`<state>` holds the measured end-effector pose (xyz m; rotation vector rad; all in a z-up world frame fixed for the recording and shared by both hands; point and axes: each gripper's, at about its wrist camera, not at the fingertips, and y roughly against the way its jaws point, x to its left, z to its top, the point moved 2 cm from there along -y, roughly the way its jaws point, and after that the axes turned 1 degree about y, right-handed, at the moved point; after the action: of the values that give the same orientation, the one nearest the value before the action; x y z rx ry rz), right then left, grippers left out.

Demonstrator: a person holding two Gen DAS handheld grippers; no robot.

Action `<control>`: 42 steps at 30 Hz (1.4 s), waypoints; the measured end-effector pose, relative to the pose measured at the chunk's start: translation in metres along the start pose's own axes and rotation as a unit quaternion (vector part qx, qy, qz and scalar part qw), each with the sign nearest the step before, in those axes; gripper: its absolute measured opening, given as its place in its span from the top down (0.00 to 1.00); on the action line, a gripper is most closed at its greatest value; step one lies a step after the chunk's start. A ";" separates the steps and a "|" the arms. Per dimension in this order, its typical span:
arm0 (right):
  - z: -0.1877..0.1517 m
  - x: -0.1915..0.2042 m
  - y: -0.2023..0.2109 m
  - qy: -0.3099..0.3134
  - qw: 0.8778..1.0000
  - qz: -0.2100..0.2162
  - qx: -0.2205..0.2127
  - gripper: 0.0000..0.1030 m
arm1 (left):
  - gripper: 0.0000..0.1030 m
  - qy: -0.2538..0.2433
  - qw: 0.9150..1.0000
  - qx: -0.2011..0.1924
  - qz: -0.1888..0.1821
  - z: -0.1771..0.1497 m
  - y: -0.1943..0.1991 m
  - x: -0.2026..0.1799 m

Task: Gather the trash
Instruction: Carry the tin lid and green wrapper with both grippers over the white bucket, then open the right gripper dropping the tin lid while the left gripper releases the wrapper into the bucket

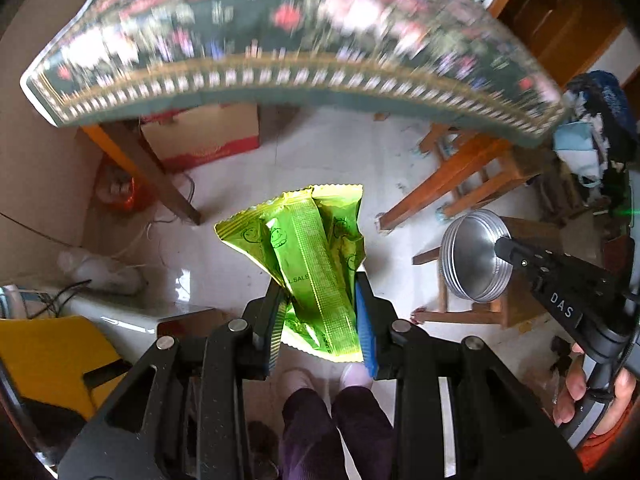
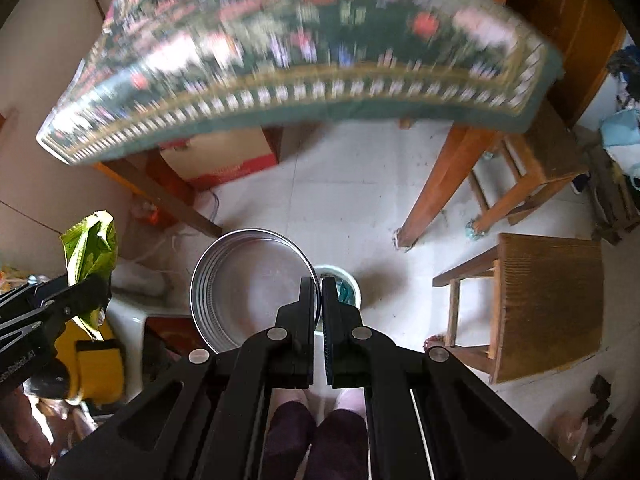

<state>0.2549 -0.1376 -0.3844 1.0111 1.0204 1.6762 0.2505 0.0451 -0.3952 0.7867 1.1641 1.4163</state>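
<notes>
A crumpled bright green snack wrapper (image 1: 304, 232) sticks up out of my left gripper (image 1: 320, 280), which is shut on its lower part above the tiled floor. In the right wrist view the same wrapper (image 2: 90, 244) shows at the left edge. My right gripper (image 2: 320, 280) is shut on the rim of a round silver metal tin lid (image 2: 248, 288), held tilted. From the left wrist view that lid (image 1: 468, 256) hangs at the right, pinched by the right gripper (image 1: 502, 246). Below the lid's edge stands a small white bin (image 2: 354, 280) with greenish contents, partly hidden.
A table with a dark floral cloth (image 2: 320, 60) stands ahead on wooden legs (image 2: 436, 188). Wooden stools (image 2: 548, 300) sit at the right, a cardboard box (image 1: 200, 136) under the table, a yellow object (image 1: 48, 356) at the left. The person's legs (image 1: 332, 420) are below.
</notes>
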 end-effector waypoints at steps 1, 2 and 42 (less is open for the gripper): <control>-0.001 -0.002 -0.013 0.002 1.000 0.001 0.005 0.97 | 0.69 0.002 1.000 0.002 0.003 -0.001 -0.012 0.002; -0.003 -0.003 -0.030 0.004 1.000 0.003 0.012 0.97 | 0.69 0.005 1.000 0.005 0.006 -0.003 -0.024 0.004; -0.035 -0.063 -0.186 -0.047 0.992 0.044 0.110 0.87 | 0.56 0.019 0.985 0.162 -0.059 -0.036 -0.291 -0.037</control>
<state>0.2895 -0.1565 -0.5796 1.2832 1.1309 1.5937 0.3181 -0.0193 -0.6753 0.9020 1.4699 1.1630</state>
